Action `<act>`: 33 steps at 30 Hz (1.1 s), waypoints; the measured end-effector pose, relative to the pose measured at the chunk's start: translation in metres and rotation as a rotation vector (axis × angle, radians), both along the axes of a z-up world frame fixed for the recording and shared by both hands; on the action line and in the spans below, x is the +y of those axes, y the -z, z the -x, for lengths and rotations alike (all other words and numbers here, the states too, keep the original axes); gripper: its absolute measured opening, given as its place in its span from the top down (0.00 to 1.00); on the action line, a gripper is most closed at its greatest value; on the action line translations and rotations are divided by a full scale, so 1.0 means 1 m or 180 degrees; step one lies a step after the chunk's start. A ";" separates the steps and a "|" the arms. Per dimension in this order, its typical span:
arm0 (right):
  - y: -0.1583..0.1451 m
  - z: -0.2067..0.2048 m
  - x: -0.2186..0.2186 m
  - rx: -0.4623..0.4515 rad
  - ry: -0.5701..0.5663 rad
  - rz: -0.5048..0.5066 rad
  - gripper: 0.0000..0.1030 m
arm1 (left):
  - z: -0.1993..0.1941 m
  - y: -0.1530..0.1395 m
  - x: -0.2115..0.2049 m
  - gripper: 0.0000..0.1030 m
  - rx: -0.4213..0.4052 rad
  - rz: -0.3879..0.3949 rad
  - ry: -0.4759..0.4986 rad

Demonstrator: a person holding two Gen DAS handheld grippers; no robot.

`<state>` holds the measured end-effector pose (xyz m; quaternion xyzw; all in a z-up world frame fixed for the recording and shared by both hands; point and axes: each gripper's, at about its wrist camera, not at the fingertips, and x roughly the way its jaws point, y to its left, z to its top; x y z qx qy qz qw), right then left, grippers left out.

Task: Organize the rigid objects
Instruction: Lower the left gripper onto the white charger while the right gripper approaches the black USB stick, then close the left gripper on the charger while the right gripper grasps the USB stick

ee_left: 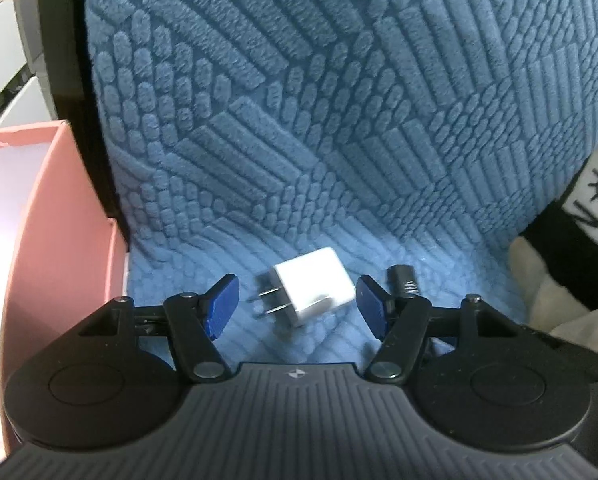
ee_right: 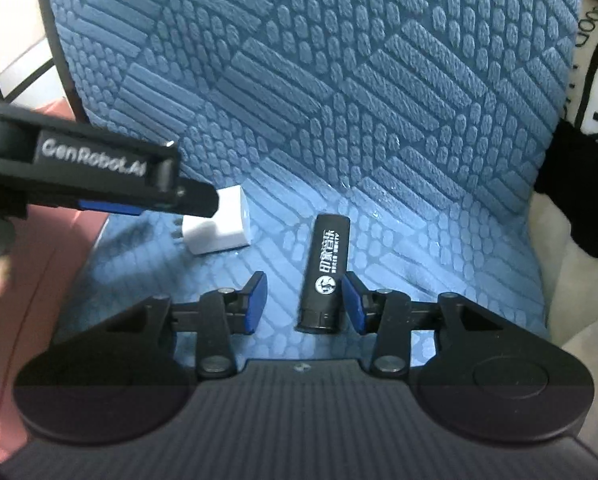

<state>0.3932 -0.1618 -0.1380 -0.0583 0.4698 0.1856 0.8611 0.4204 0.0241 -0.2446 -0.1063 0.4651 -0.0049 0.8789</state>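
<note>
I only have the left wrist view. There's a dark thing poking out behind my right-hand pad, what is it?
Observer: A black cylindrical tube with white printing, lying on the blue textured cushion.
Operator: Is the other gripper near it?
Observer: Yes, the right gripper has open jaws around its lower end; whether either pad touches it is unclear.
Operator: And my left gripper?
Observer: The left gripper is open around the white cube-shaped plug charger; from the right wrist view, its finger crosses above the charger.
</note>
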 end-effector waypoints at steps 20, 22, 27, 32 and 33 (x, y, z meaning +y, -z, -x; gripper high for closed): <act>-0.005 0.008 -0.003 0.0138 0.0132 0.0170 0.73 | -0.011 0.011 -0.005 0.32 -0.0014 0.0046 0.0067; -0.007 0.011 -0.005 0.0150 0.0137 0.0165 0.73 | -0.012 0.012 -0.004 0.32 -0.0005 0.0080 0.0056; -0.011 0.016 -0.013 0.0181 0.0126 0.0116 0.73 | -0.017 0.012 -0.007 0.32 -0.0036 0.0047 0.0068; -0.006 0.019 -0.005 0.0212 0.0118 0.0150 0.73 | -0.026 0.023 -0.016 0.32 0.0011 -0.0056 0.0173; -0.006 0.019 -0.005 0.0218 0.0115 0.0159 0.73 | -0.027 0.024 -0.018 0.32 0.0015 -0.0097 0.0191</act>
